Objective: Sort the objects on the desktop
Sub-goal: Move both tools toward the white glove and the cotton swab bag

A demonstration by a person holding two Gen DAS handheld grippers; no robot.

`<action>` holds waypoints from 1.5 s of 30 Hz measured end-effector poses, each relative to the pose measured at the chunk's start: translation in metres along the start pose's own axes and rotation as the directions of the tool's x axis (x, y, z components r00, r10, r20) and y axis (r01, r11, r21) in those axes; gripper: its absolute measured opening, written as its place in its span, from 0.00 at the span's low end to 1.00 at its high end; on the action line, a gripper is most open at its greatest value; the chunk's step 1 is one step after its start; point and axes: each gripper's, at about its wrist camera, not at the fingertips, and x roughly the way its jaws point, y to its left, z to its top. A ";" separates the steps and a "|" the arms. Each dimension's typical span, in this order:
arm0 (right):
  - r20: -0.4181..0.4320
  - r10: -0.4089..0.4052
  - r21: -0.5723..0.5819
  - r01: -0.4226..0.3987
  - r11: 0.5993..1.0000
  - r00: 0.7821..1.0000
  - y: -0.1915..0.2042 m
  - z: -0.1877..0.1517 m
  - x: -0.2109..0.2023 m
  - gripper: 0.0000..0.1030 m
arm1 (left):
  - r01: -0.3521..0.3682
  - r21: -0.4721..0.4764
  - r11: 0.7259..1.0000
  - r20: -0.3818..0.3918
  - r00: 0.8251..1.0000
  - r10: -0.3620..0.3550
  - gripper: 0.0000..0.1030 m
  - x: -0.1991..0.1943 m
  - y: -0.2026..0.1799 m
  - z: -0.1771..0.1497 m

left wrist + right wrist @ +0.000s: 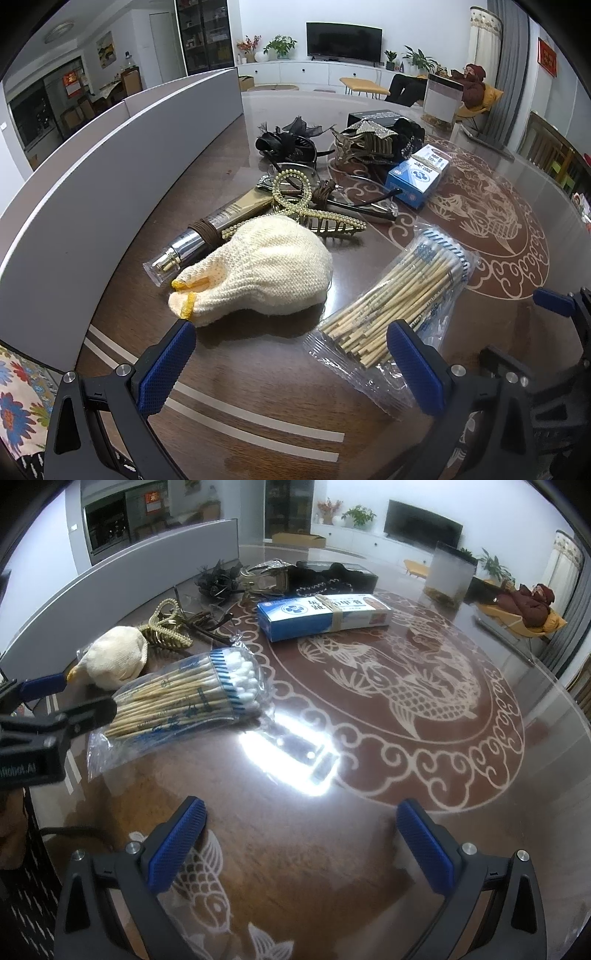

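Left wrist | knitted cream glove (pixel 258 271) | crinkly cotton-swab bag (pixel 399 306)

Cool, slightly bluish indoor light fills both views, bright on the far white walls and dimmer near the lens. In the right wrist view a blown-out white glare patch (pixel 291 755) sits on the glossy tabletop (pixel 369 849). Strong fisheye distortion bends the grey partition (pixel 110 177), with black vignetting in the corners. Soft shadows lie under the knitted glove (pixel 258 266); focus is fairly sharp throughout.
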 end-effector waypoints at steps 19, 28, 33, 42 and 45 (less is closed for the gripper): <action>0.043 0.029 0.015 -0.029 0.999 0.999 -0.005 0.000 0.005 1.00 | 0.006 0.017 1.000 -0.050 0.999 -0.005 1.00 0.011 -0.004 0.000; 0.066 0.026 0.020 -0.027 0.999 0.997 -0.004 -0.003 0.003 1.00 | 0.014 0.019 1.000 -0.064 0.998 -0.013 1.00 0.014 -0.005 0.001; 0.067 0.026 0.020 -0.027 0.999 0.997 -0.004 -0.003 0.003 1.00 | 0.017 0.020 1.000 -0.069 0.998 -0.016 1.00 0.015 -0.006 0.000; 0.067 0.026 0.020 -0.027 0.999 0.997 -0.004 -0.003 0.003 1.00 | 0.035 0.003 0.999 -0.084 0.996 -0.034 1.00 0.015 -0.003 -0.001; 0.067 0.026 0.019 -0.027 0.999 0.997 -0.004 -0.003 0.003 1.00 | 0.036 0.002 0.999 -0.086 0.996 -0.036 1.00 0.015 -0.003 -0.001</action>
